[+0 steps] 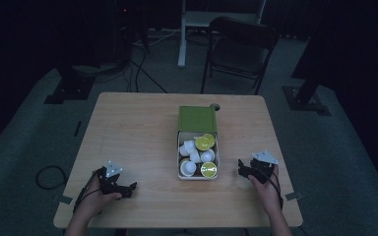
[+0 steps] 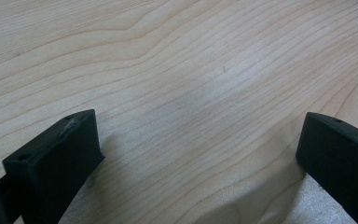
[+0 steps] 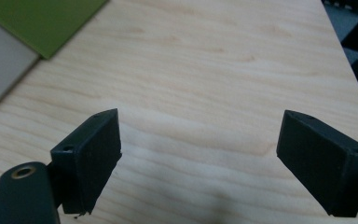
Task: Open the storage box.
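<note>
Two grippers, high view: left gripper (image 1: 128,189) at 7 o'clock and right gripper (image 1: 242,169) at 4 o'clock flank the open box (image 1: 198,175) of cups (image 1: 189,167) at centre; nothing lifted yet.
Left gripper view: jaws spread, bare table (image 2: 177,70) ahead.
Right gripper view: jaws spread, empty; green lid (image 3: 42,21) at 10 o'clock, table edge at 1 o'clock.

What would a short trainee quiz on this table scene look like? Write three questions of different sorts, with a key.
1. True or false: the left gripper holds a small white cup.
2. Multiple choice: the open white box with the green hinged lid lies A) between the two grippers, B) left of both, C) on the floor.
3. Fill in: the right gripper's jaws stand ___ over the light wooden table.

Key: 1 false; 2 A; 3 open.
</note>
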